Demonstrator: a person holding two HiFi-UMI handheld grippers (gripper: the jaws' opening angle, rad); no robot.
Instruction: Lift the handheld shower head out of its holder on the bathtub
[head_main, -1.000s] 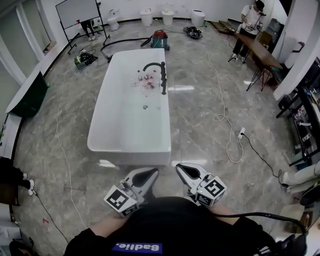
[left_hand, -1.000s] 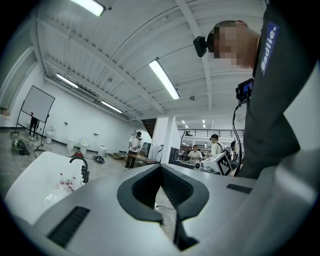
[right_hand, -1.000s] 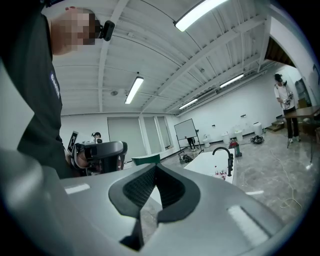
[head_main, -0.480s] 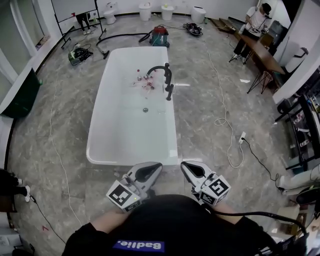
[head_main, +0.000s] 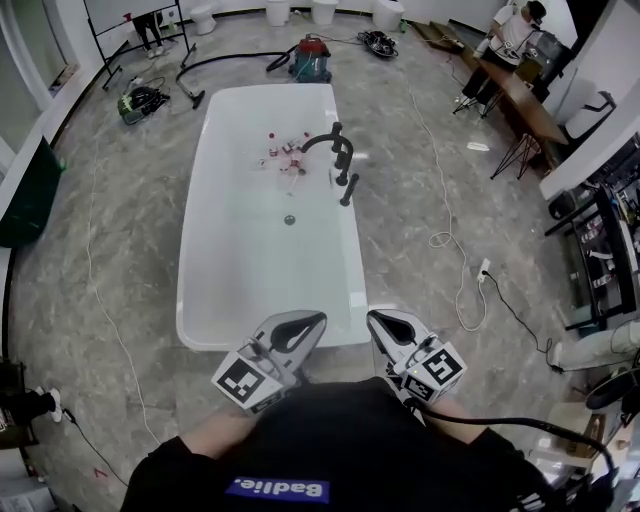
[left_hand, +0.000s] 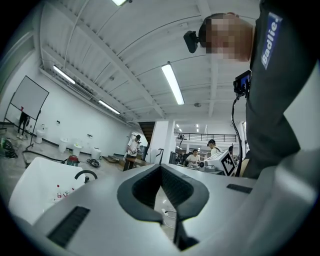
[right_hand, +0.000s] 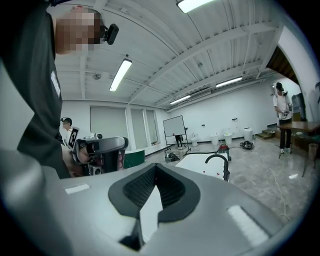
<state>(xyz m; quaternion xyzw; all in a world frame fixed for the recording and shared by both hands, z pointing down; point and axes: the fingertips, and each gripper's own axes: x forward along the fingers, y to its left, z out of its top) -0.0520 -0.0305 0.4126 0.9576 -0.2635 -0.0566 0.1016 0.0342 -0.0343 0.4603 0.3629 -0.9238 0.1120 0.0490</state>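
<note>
The white bathtub (head_main: 230, 290) lies lengthwise ahead of me in the head view. On its right rim stands a black arched faucet (head_main: 327, 140). Just nearer me on the same rim, the black handheld shower head (head_main: 348, 189) sits in its holder. My left gripper (head_main: 304, 324) and right gripper (head_main: 381, 322) are side by side at the tub's near end, both shut and empty, far short of the shower head. In the right gripper view, the right gripper (right_hand: 155, 166) points towards the faucet (right_hand: 218, 161). The left gripper (left_hand: 160, 167) has the faucet (left_hand: 86, 174) at its left.
Small bottles (head_main: 283, 153) lie in the tub near the faucet, and a drain (head_main: 289, 219) shows mid-tub. A white cable (head_main: 452, 240) and power strip (head_main: 483, 268) lie on the floor at right. A red vacuum (head_main: 312, 55) stands beyond the tub. A person (head_main: 508, 32) stands by a table (head_main: 522, 97).
I have walked towards the tub: its near end has come from well ahead to right under the gripper tips. Both grippers travelled with me and stayed shut.
</note>
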